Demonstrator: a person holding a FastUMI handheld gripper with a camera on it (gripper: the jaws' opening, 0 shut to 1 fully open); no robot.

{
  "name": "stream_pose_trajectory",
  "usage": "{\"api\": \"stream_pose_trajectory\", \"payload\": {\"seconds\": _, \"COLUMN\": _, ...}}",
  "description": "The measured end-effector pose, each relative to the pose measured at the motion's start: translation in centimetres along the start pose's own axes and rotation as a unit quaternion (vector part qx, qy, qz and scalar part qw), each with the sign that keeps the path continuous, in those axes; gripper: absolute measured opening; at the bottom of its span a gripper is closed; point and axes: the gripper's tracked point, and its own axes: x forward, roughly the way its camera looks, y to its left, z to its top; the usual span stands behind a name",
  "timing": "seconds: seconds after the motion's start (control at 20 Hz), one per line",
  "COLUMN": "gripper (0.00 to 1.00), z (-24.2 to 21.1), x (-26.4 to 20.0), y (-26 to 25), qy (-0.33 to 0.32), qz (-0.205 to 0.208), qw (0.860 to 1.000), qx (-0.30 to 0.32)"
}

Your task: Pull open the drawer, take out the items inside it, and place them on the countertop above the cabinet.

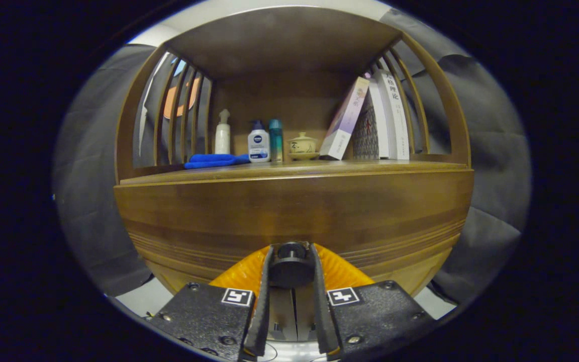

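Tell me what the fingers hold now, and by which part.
The fingers are closed on the drawer's round black knob, one on each side of it.

a mock-up of a home corner set inside a recording booth: a dark wooden cabinet (289, 211) with slatted sides stands against draped black cloth (490, 151). its shelf carries household things (a white pump bottle (222, 133), a lotion bottle (259, 142), a teal bottle (276, 140), a lidded ceramic cup (302, 145)), a folded blue cloth (214, 160) and leaning books (370, 120).
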Motion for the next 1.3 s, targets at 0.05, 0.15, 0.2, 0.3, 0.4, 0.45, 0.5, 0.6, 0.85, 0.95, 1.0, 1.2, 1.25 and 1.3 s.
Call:
{"api": "stream_pose_trajectory", "payload": {"seconds": 0.05, "gripper": 0.39, "z": -0.1, "x": -0.2, "y": 0.1, "qy": 0.004, "qz": 0.000, "qw": 1.000, "qx": 0.006}}
{"api": "stream_pose_trajectory", "payload": {"seconds": 0.15, "gripper": 0.37, "z": -0.3, "x": -1.0, "y": 0.1, "qy": 0.009, "qz": -0.004, "qw": 1.000, "qx": 0.009}}
{"api": "stream_pose_trajectory", "payload": {"seconds": 0.2, "gripper": 0.37, "z": -0.4, "x": -1.6, "y": 0.1, "qy": 0.010, "qz": -0.005, "qw": 1.000, "qx": 0.007}}
{"api": "stream_pose_trajectory", "payload": {"seconds": 0.3, "gripper": 0.36, "z": -0.8, "x": -3.2, "y": 0.1, "qy": 0.013, "qz": -0.004, "qw": 1.000, "qx": 0.007}}
{"api": "stream_pose_trajectory", "payload": {"seconds": 0.4, "gripper": 0.36, "z": -1.2, "x": -4.6, "y": -0.1, "qy": 0.014, "qz": -0.005, "qw": 1.000, "qx": 0.005}}
{"api": "stream_pose_trajectory", "payload": {"seconds": 0.45, "gripper": 0.36, "z": -1.4, "x": -5.5, "y": -0.1, "qy": 0.014, "qz": -0.005, "qw": 1.000, "qx": 0.002}}
{"api": "stream_pose_trajectory", "payload": {"seconds": 0.5, "gripper": 0.36, "z": -1.6, "x": -6.5, "y": -0.2, "qy": 0.015, "qz": -0.006, "qw": 1.000, "qx": 0.000}}
{"api": "stream_pose_trajectory", "payload": {"seconds": 0.6, "gripper": 0.36, "z": -2.0, "x": -8.4, "y": -0.3, "qy": 0.015, "qz": -0.006, "qw": 1.000, "qx": 0.000}}
{"api": "stream_pose_trajectory", "payload": {"seconds": 0.85, "gripper": 0.36, "z": -3.5, "x": -12.6, "y": -0.2, "qy": 0.017, "qz": 0.008, "qw": 1.000, "qx": -0.013}}
{"api": "stream_pose_trajectory", "payload": {"seconds": 0.95, "gripper": 0.36, "z": -4.3, "x": -14.1, "y": 0.1, "qy": 0.024, "qz": 0.018, "qw": 0.999, "qx": -0.023}}
{"api": "stream_pose_trajectory", "payload": {"seconds": 1.0, "gripper": 0.36, "z": -4.4, "x": -14.5, "y": 0.1, "qy": 0.024, "qz": 0.019, "qw": 0.999, "qx": -0.023}}
{"api": "stream_pose_trajectory", "payload": {"seconds": 1.2, "gripper": 0.36, "z": -5.2, "x": -16.7, "y": 0.0, "qy": 0.029, "qz": 0.028, "qw": 0.999, "qx": -0.022}}
{"api": "stream_pose_trajectory", "payload": {"seconds": 1.25, "gripper": 0.36, "z": -5.4, "x": -17.2, "y": 0.0, "qy": 0.029, "qz": 0.032, "qw": 0.999, "qx": -0.024}}
{"api": "stream_pose_trajectory", "payload": {"seconds": 1.3, "gripper": 0.36, "z": -5.6, "x": -17.8, "y": 0.0, "qy": 0.030, "qz": 0.036, "qw": 0.999, "qx": -0.025}}
